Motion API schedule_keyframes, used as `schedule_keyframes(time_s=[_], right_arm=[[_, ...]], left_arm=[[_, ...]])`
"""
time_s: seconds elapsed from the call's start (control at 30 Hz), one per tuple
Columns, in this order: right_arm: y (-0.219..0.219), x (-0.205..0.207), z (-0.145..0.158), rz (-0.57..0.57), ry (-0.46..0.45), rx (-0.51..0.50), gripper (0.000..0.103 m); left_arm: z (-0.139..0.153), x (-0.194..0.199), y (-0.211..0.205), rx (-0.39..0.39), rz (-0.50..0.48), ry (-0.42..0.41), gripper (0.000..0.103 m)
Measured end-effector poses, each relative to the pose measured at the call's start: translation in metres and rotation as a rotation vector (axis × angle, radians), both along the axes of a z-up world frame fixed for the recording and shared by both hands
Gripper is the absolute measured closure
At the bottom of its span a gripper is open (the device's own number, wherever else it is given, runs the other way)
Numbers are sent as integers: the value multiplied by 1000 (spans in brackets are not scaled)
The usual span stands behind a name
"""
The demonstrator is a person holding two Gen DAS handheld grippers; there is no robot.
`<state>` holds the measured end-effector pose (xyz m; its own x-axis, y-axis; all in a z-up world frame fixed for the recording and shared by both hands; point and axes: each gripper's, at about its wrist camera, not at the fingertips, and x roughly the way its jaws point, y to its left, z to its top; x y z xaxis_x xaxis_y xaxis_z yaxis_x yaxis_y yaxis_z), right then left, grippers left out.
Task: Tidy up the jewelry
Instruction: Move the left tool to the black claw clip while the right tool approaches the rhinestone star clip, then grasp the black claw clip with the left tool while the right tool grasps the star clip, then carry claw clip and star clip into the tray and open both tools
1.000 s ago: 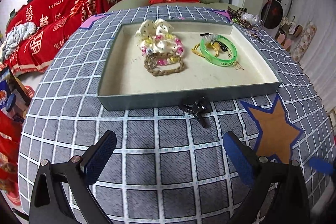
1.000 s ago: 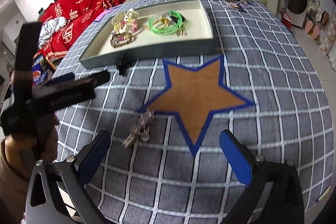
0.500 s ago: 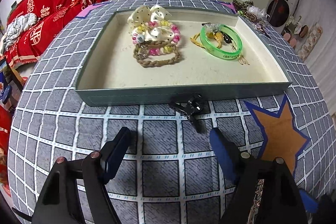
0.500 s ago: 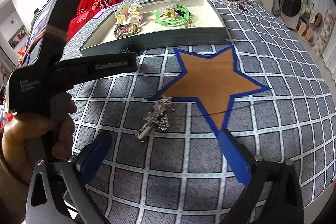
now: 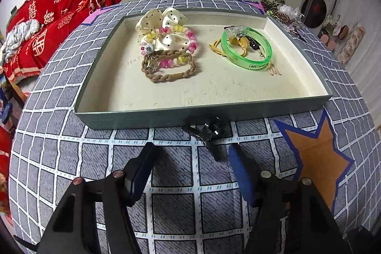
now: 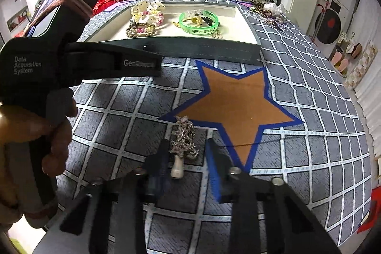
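Observation:
A grey tray (image 5: 204,114) with a cream floor holds a cream polka-dot bow with beaded bracelets (image 5: 166,39), a braided brown band (image 5: 166,68) and a green bangle (image 5: 246,49). A black hair clip (image 5: 207,131) lies on the cloth just in front of the tray. My left gripper (image 5: 190,156) is open, just short of that clip. In the right wrist view a silver rhinestone star hair clip (image 6: 183,139) lies on the cloth between the open fingers of my right gripper (image 6: 187,149), not touching them. The tray also shows in the right wrist view (image 6: 202,49).
A brown star with a blue outline (image 6: 233,97) marks the checked tablecloth, right of the clips. A heap of loose jewelry (image 6: 266,10) lies at the table's far right edge. The left hand-held gripper's body (image 6: 71,63) crosses the right view at left.
Both grippers moved forward and narrowed. The left closed in on the black clip by the tray. The right came down so its fingers flank the silver star clip.

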<state>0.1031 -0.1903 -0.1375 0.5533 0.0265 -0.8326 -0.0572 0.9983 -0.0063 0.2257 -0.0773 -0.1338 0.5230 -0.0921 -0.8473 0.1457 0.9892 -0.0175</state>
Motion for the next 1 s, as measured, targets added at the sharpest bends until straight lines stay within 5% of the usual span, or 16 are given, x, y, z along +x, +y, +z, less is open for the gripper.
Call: schedule_keyframes(time_s=[0.17,0.23,0.4,1.0], right_arm=[[-6,-3,0,3,-1,16,77],[-7,-4,1,4,-2,22,77],[-7,-3,0,5,-2,29,77],[-22,-6,4,-14,33,129,78]], left_arm=[[2,3,-2,6,6,-4,44],[3,3,-3,3,-1,-8,70],[3,0,0,-13,-10,-6,84],[22,-44,24,-45,-69,-39,84]])
